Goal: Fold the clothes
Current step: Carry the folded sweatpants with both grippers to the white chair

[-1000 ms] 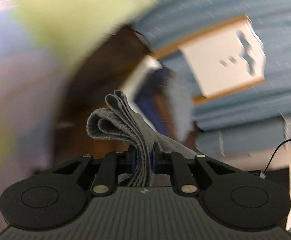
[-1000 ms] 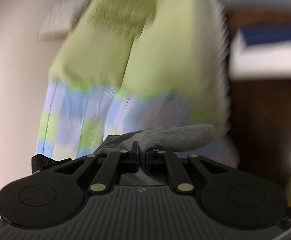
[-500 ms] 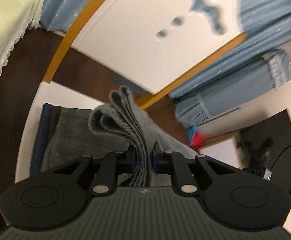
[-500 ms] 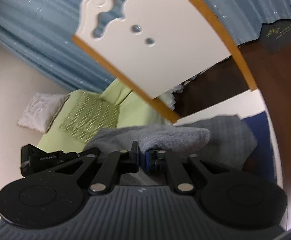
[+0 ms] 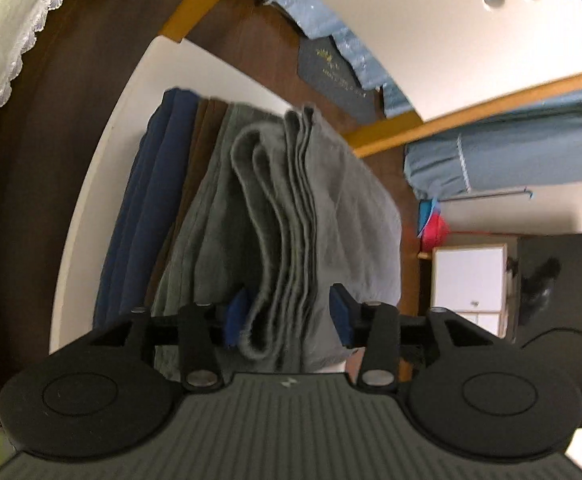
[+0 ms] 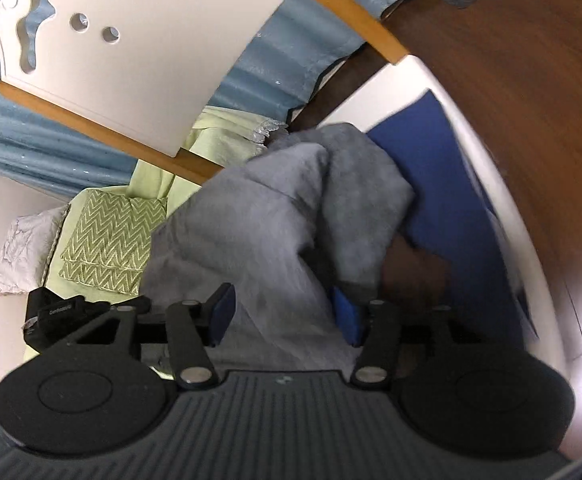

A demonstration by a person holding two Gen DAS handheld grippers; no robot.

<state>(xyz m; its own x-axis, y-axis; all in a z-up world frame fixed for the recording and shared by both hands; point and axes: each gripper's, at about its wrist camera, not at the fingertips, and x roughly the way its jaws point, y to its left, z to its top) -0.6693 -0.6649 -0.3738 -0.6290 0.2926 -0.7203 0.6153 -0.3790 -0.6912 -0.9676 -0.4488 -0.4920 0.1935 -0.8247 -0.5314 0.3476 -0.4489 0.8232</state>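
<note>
Left tongs (image 5: pixel 287 316) are spreading, their blue pads (image 5: pixel 235 318) standing apart on either side of the folded grey garment (image 5: pixel 291 208), whose stacked edges are running between them without being pressed. The grey garment is lying on top of a pile of folded clothes, with a brown piece (image 5: pixel 203 148) and a dark blue piece (image 5: pixel 147 216) showing at its left, all resting on a white worktop (image 5: pixel 103 184) above a dark wooden floor (image 5: pixel 43 152). Right tongs (image 6: pixel 285 314) are likewise spreading; the grey garment (image 6: pixel 259 220) is sagging between their pads, touching the right pad (image 6: pixel 347 316) and clear of the left one. Beyond, a white chair back (image 6: pixel 151 40) is standing before blue curtains (image 6: pixel 51 144), with a green bed (image 6: pixel 107 236) at the far left.
</note>
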